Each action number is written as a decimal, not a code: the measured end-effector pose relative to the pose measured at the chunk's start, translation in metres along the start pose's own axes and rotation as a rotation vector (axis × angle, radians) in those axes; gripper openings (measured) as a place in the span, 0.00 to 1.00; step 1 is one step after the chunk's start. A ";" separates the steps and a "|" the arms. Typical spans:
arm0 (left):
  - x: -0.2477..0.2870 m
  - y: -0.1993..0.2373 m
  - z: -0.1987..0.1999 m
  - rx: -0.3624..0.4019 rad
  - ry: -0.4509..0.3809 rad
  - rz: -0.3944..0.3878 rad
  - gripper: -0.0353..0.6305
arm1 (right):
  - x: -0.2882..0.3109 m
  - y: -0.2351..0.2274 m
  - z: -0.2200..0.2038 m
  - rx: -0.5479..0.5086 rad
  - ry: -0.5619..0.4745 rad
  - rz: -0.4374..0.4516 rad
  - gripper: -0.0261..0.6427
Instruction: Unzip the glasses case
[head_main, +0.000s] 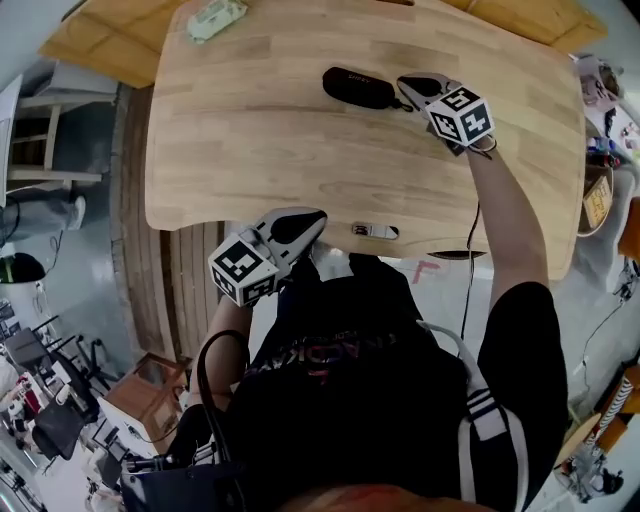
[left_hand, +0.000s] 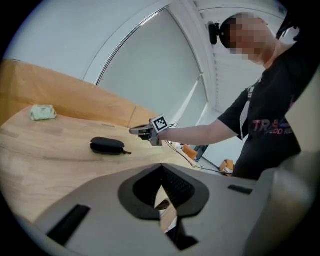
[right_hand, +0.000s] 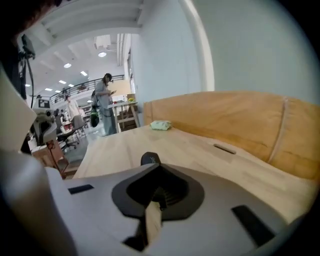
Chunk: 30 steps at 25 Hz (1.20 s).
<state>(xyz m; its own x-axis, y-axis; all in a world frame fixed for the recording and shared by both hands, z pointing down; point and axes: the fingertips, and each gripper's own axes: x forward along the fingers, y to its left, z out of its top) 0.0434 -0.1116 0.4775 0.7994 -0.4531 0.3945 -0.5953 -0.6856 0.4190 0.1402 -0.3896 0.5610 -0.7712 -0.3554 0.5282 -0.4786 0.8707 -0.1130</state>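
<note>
Glasses case (head_main: 358, 88): black and oval. It lies flat on the far half of the table, lengthwise across your head view, and looks closed from here.
Zip pull (left_hand: 127, 152): it trails from the case's right end and rests on the wood.
Right gripper (head_main: 405, 87): you hold it just beside the case's right end, pointing at it. The left gripper view shows it raised off the table and clear of both the case and the pull.
Right fingers: pressed together, with nothing between them. Only the top of the case shows beyond their tips.
Left gripper (head_main: 316, 222): you hold it at the table's near edge, in front of your torso and well apart from the case.
Left fingers: closed against each other and empty.
Table (head_main: 250, 140): light wood with rounded corners, bare around the case.
Pale green packet (head_main: 215, 17): soft-looking. It sits at the far left corner, well apart from the case.
Background: in the right gripper view, a person (right_hand: 105, 102) stands at another table far across the room.
</note>
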 end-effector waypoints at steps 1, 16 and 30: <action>-0.002 -0.002 0.002 0.011 -0.001 -0.013 0.07 | -0.010 -0.002 0.003 0.040 -0.020 -0.031 0.06; -0.047 0.000 -0.002 0.110 0.029 -0.209 0.07 | -0.124 0.114 0.038 0.348 -0.266 -0.332 0.06; -0.091 -0.007 -0.040 0.091 0.084 -0.338 0.07 | -0.092 0.298 0.027 0.427 -0.270 -0.297 0.06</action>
<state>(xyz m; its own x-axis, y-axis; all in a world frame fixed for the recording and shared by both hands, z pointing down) -0.0282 -0.0425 0.4712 0.9381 -0.1463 0.3139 -0.2861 -0.8383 0.4641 0.0575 -0.1064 0.4559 -0.6311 -0.6859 0.3622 -0.7740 0.5264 -0.3518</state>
